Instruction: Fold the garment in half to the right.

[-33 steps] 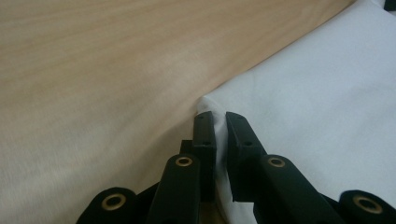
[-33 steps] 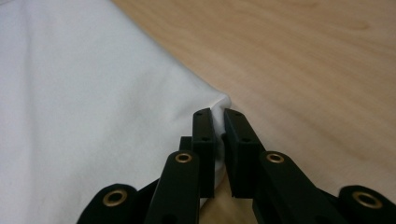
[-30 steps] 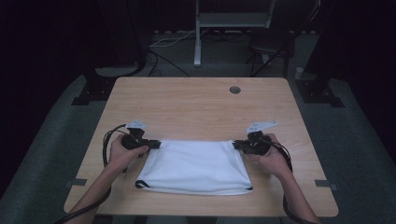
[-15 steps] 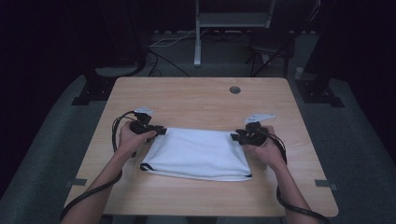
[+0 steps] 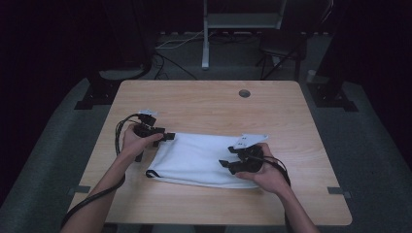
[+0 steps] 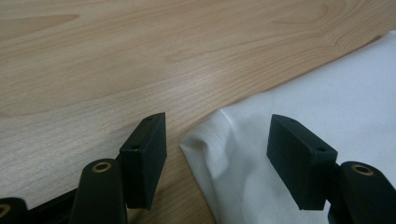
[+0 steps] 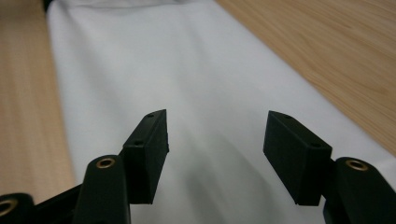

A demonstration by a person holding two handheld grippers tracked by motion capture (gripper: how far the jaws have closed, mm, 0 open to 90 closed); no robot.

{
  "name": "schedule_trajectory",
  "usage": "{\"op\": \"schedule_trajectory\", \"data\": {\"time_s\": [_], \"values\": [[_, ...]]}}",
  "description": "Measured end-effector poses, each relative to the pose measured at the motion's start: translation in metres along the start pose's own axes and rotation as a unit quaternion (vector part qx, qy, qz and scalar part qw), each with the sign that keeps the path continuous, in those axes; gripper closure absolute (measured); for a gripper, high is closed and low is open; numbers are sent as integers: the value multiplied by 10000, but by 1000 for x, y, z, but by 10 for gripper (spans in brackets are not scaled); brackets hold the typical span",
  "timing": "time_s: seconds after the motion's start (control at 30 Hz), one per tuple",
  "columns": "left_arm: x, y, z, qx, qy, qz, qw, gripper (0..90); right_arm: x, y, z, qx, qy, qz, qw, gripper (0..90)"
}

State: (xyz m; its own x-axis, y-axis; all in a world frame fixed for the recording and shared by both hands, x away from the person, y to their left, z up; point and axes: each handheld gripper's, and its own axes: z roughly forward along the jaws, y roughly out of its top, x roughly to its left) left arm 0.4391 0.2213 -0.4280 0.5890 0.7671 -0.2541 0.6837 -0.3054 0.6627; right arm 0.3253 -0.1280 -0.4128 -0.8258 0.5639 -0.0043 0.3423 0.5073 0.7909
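Both grippers let go of the cloth.

The folded white cloth [image 5: 194,160] lies near on the light wooden table [image 5: 204,104]. The left gripper [image 5: 167,137] and right gripper [image 5: 224,165] have just been opening their jaws, nothing pinched; a small round hole [image 5: 244,93] sits far behind.

Both forearms are reaching in from the near edge. The left hand [image 5: 132,141] is holding the left gripper [image 5: 167,137] at the left, pointing right, its jaws having just been opening and now standing apart on nothing. The right gripper [image 5: 224,165] is sitting nearer and to the right, pointing left, its jaws likewise having just been opening, nothing clamped between them.
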Motion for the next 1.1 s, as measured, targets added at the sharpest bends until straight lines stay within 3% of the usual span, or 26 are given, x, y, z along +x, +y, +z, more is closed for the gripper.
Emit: {"op": "schedule_trajectory", "data": {"time_s": [0.1,0.23,0.47,0.7,0.8,0.93,1.1], "values": [[-1,2,1,88,-87,-85,9999,468,11,5,2,-25,120,-124,9998,390],[-6,2,3,164,-89,-40,9998,600,26,14,6,-74,299,-251,9992,390],[-7,4,-1,172,-54,-9,9998,797,51,31,26,-33,577,-488,9971,377],[-9,5,-4,115,-78,-86,9999,854,71,47,46,6,794,-749,9940,363],[-10,5,-5,57,-114,-116,9999,857,81,54,52,23,870,-817,9928,362],[-12,6,-9,93,24,-26,10000,855,90,64,60,-14,945,-925,9912,357],[-11,6,-12,58,-34,-104,9999,855,102,74,73,11,1024,-1065,9890,353]]}}
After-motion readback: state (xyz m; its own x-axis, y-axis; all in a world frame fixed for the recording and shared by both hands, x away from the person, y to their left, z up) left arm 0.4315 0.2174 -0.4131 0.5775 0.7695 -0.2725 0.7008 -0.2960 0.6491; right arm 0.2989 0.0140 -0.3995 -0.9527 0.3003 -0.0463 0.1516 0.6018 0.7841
